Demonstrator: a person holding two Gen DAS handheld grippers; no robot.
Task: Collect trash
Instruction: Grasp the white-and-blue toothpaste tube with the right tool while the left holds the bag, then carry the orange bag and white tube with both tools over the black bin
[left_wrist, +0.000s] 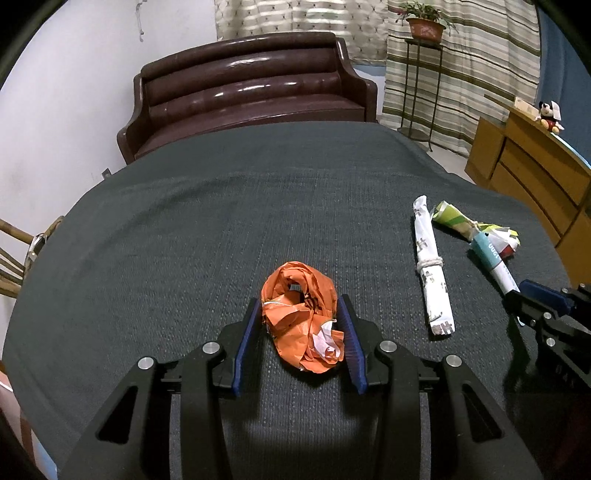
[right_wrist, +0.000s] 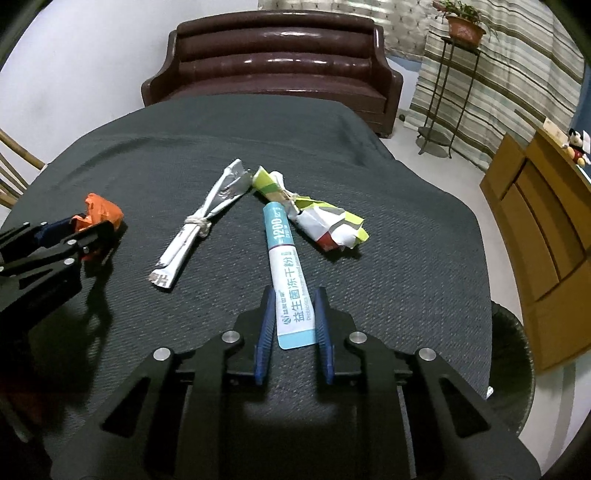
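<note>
A crumpled orange wrapper (left_wrist: 295, 321) lies on the dark grey tablecloth (left_wrist: 258, 206). My left gripper (left_wrist: 299, 301) is shut on it, a blue pad pressing each side. In the right wrist view the same wrapper (right_wrist: 105, 210) sticks out of the left gripper (right_wrist: 88, 227). My right gripper (right_wrist: 294, 291) is shut on the near end of a blue-and-white sachet (right_wrist: 282, 251), which lies flat and points away. In the left wrist view the right gripper (left_wrist: 532, 299) and the sachet (left_wrist: 491, 254) are at the far right.
A white rolled wrapper tied with string (right_wrist: 199, 225) and a crumpled green-and-yellow packet (right_wrist: 325, 225) lie beyond the sachet. A brown leather sofa (right_wrist: 273, 62) stands behind the table, a wooden cabinet (right_wrist: 543, 229) to the right, and a dark woven basket (right_wrist: 517, 369) beside the table's right edge.
</note>
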